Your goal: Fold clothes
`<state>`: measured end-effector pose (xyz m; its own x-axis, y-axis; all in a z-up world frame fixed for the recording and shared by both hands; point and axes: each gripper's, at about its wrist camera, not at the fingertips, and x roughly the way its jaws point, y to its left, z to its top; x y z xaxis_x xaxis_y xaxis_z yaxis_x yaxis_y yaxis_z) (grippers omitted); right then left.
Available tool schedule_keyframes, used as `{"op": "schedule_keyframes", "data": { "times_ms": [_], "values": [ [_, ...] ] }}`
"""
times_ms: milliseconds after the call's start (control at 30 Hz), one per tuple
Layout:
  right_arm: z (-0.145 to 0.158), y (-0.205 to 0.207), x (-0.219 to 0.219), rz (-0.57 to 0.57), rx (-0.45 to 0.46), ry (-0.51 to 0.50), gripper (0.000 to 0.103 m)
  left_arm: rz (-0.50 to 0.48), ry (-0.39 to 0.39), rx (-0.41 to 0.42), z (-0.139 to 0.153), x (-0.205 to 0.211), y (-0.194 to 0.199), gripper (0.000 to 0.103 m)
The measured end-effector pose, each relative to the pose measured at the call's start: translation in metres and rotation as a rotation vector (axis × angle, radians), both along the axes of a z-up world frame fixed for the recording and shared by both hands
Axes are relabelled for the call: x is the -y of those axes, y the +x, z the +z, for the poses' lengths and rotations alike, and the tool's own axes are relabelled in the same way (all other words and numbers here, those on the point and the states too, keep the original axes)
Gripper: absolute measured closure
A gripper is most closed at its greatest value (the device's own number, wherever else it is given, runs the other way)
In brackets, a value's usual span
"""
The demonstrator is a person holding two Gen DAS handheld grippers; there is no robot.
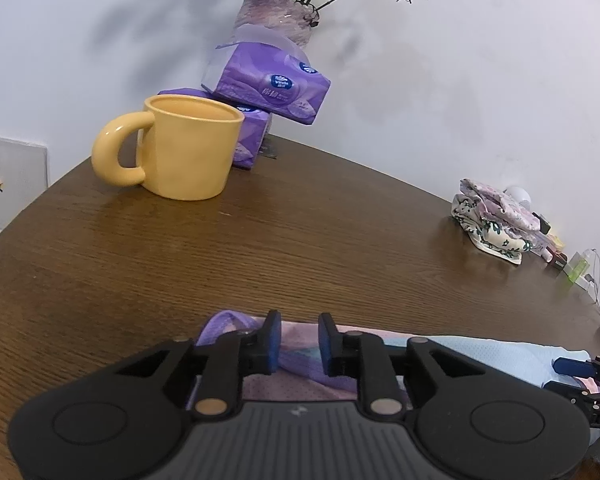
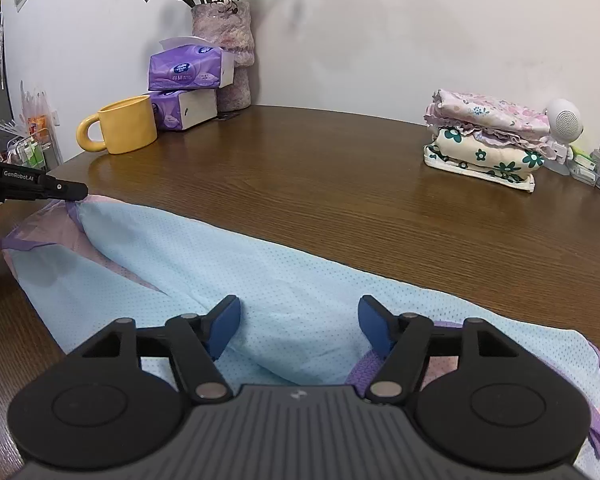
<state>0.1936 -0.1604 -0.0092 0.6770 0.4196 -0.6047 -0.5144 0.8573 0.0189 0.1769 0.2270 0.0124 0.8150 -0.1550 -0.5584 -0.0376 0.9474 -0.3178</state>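
Across the brown table, your light blue garment lies spread along the near edge. Your right gripper hangs wide open over it, gripping nothing; your left gripper stands slightly apart above its purple-trimmed corner. Behind stand a yellow mug, tissue packs and folded clothes, well apart.

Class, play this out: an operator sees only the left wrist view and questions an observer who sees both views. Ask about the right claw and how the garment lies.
Operator: Is the right claw gripping anything?
Observer: No. The right claw stands wide open above the light blue garment, with nothing pinched between its pads.
Operator: How far does the garment reach?
Observer: It stretches along the near edge of the table, from the left claw at one corner to beyond the right claw.
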Motion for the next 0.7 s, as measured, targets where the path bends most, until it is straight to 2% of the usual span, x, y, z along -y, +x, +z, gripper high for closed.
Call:
{"op": "schedule_keyframes", "data": {
  "times_ms": [567,633,667,700],
  "values": [
    [0.0005,0.0013,0.0008,0.002,-0.005,-0.001,0.026,0.0,0.003,0.001,-0.0005,0.0002,-0.0002,0.083],
    [0.0006,0.0014,0.0012,0.001,-0.006,0.0,0.026,0.011,0.004,0.003,0.0007,0.0005,-0.0011,0.079],
    [0.0007,0.0014,0.0014,0.001,-0.006,0.001,0.026,0.019,0.009,0.006,0.0018,0.0011,-0.0018,0.07],
    [0.0007,0.0016,0.0023,-0.001,-0.006,0.003,0.026,0.021,0.023,0.024,0.0049,0.0044,-0.0047,0.068]
  ]
}}
